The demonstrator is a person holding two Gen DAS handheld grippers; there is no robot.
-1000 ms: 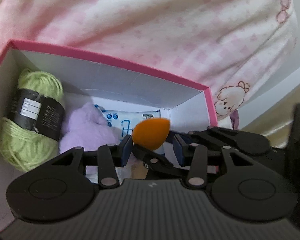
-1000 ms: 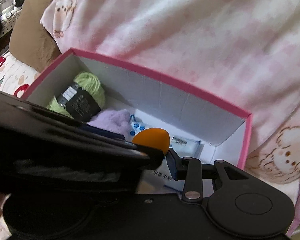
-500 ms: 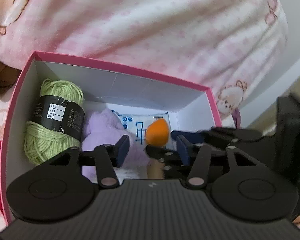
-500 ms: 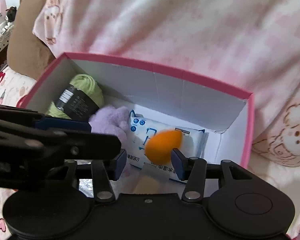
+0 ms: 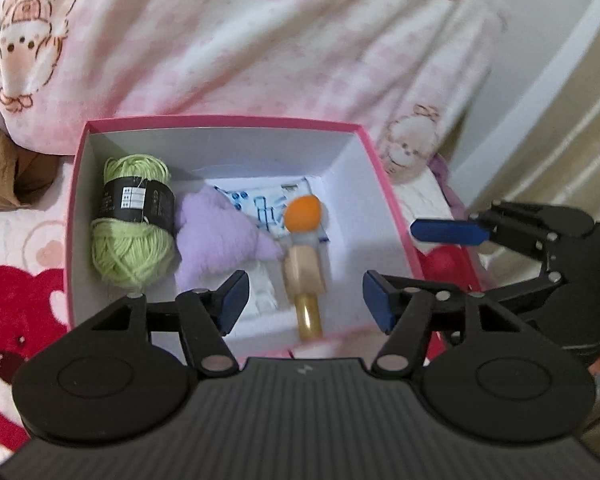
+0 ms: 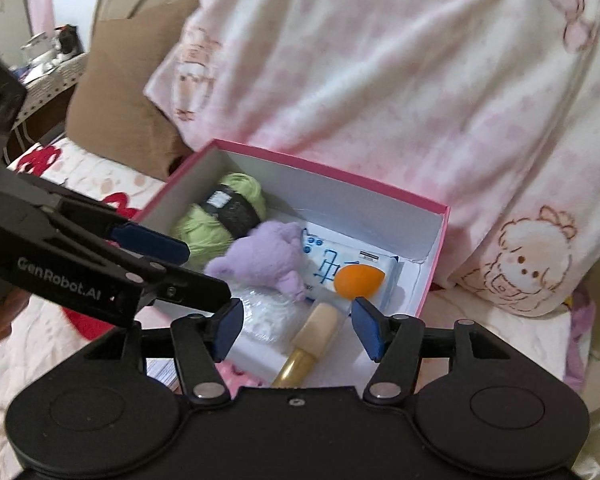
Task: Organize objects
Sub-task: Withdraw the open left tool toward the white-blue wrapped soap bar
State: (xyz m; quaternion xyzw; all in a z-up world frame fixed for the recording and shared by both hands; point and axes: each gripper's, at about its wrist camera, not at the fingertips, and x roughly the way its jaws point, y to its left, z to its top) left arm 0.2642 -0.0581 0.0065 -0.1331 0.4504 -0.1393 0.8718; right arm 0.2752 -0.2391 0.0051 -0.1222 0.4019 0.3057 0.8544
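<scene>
Both tongs hang over the pink box (image 5: 384,184), and neither holds anything. The left tongs (image 5: 304,300) have just been opening, and nothing sits between their blue tips. The right tongs (image 6: 298,330) have just been opening too, and they are empty as well.

The makeup brush (image 5: 303,256) lies in the box, right under the gap of each pair of tongs. Its orange sponge head (image 6: 359,279) points away from the tongs and rests on the white and blue wipes pack (image 6: 342,264). Its gold end (image 6: 296,366) points back toward the tongs.

To the left of the brush sits the purple plush toy (image 5: 216,236), touching the green yarn ball (image 5: 134,224) further left.

I think the brush is light. The sponge head looks soft and squishy, so it may slip out of a pinch. The tan wooden handle (image 5: 304,270) looks hard and would be the best place to take hold
</scene>
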